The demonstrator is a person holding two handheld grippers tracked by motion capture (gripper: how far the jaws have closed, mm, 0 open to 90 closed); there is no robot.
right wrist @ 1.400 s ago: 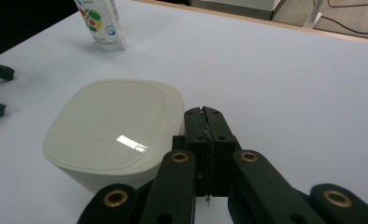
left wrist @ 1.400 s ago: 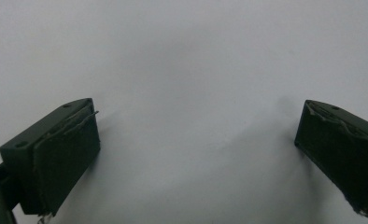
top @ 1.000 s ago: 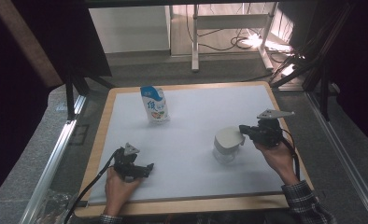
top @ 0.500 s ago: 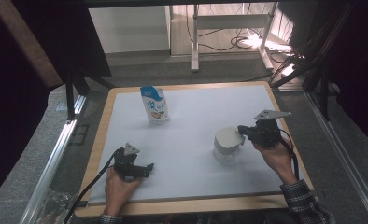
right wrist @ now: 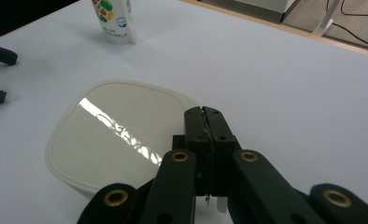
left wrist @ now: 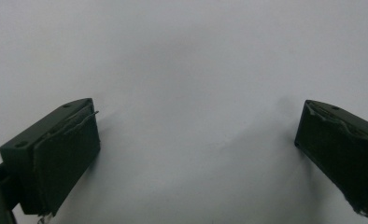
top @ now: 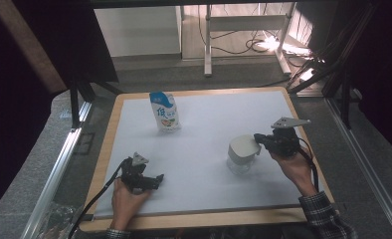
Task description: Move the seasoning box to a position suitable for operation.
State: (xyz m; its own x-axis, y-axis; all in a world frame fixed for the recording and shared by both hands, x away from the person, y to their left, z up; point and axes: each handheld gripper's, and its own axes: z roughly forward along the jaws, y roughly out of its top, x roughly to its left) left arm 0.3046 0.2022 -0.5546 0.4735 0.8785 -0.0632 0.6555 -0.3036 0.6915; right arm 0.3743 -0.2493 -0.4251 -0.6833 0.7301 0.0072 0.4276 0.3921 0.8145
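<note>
1. Starting at the left of the high view, we hold the left gripper [top: 156, 180] low over the white sheet [top: 204, 154] at about 7 o'clock on the board, its jaws spread wide with nothing between them; the left gripper view shows bare white surface between the two black jaws.
2. At about 11 o'clock from that gripper, well apart from it, we see a milk carton [top: 165, 112] standing upright, blue at the top with printed characters on its face. It stands clear of both of our hands.
3. Further right, the white-lidded jug [top: 242, 154] sits on the sheet at about 4 o'clock from the carton, its body looking clear below the lid [right wrist: 116, 140].
4. Our right gripper [top: 260, 140] is at the jug's 3 o'clock side, touching the lid's edge. In the right gripper view its jaws are pressed together with no gap at the rim of the lid; we cannot tell whether they pinch a tab or the handle there.
5. Nothing stands between the jug and the carton, or between the two grippers.
6. The sheet covers a wooden board [top: 194, 220] whose pale edge frames it; grey matting [top: 54, 164] and metal rails [top: 59, 164] run on either side.
7. Beyond the board at 12 o'clock we see a white table frame [top: 244, 30], loose cables [top: 244, 47] on the floor and a bright light [top: 276, 45] at about 1 o'clock; dark panels close off both sides.
</note>
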